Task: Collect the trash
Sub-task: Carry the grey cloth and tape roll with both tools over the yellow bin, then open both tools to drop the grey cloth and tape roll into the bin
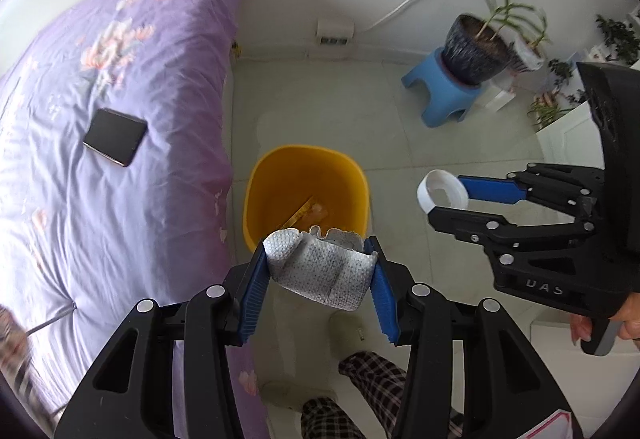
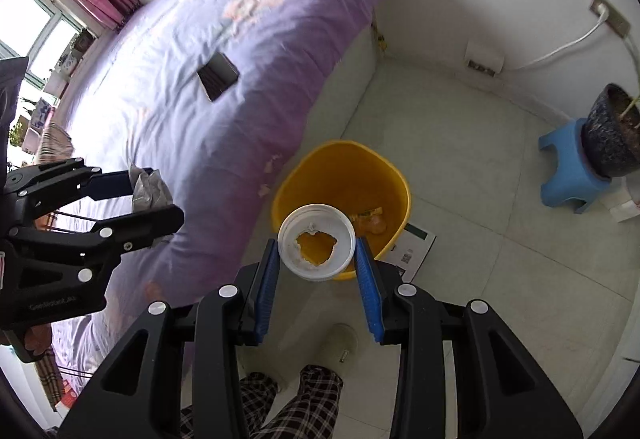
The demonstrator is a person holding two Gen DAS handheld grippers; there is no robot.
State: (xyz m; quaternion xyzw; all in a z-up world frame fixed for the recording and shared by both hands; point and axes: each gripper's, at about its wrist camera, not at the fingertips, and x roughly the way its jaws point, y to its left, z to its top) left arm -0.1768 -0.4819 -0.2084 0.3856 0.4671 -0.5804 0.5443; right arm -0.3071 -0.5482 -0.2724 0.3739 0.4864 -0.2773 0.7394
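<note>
Plaid trouser legs (image 2: 280, 399) show lowest. Left gripper (image 1: 320, 271) clamps a crumpled grey wipe (image 1: 324, 271); right gripper (image 2: 316, 259) pinches a white plastic cup (image 2: 317, 247) with torn bottom. Beyond both, the yellow bin (image 2: 384, 175) stands beside the purple bed (image 2: 224, 99), wrappers inside.

Black tool (image 1: 320, 279) frames with silver rivets, ribbed blue pads (image 1: 254, 291); checked plaid trousers (image 2: 280, 399)

One bin (image 1: 306, 195), two grippers (image 1: 320, 271)

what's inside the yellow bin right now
Orange-yellow wrappers lie on the yellow bin's floor. The white cup and gray wipe, held in front, cover part of it.
</note>
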